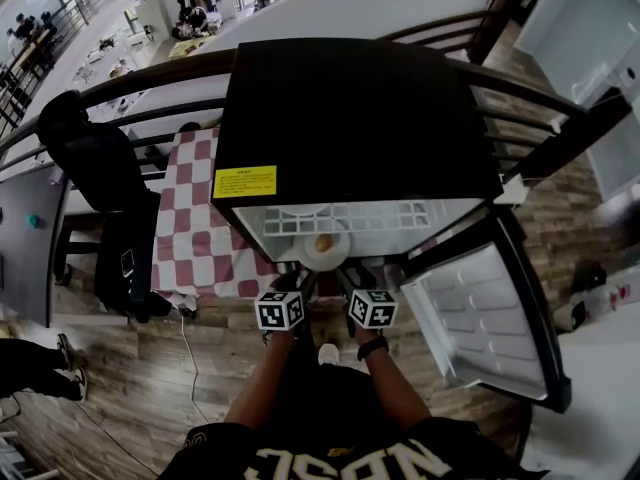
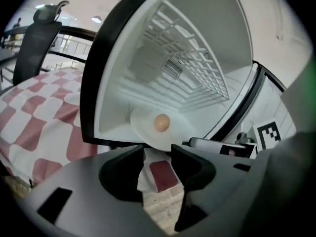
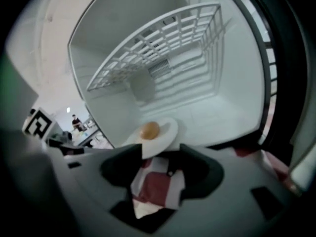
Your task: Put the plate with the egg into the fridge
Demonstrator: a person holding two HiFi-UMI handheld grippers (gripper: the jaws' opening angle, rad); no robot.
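A white plate (image 1: 325, 251) carrying a brown egg (image 1: 324, 242) lies on the floor of the open black fridge (image 1: 350, 118), right at its front lip. In the left gripper view the plate (image 2: 144, 128) and egg (image 2: 161, 123) sit just beyond my left gripper (image 2: 158, 153), which is open and holds nothing. The right gripper view shows the plate (image 3: 167, 132) and egg (image 3: 150, 130) just past my right gripper (image 3: 160, 157), also open and empty. Seen from the head, the left gripper (image 1: 297, 286) and the right gripper (image 1: 352, 283) hover side by side before the plate.
A white wire shelf (image 1: 330, 218) spans the fridge above the plate. The fridge door (image 1: 480, 308) stands swung open to the right. A red-and-white checked cloth (image 1: 195, 218) covers a table on the left, beside a black chair (image 1: 90, 158). A cable (image 1: 190, 353) runs over the wooden floor.
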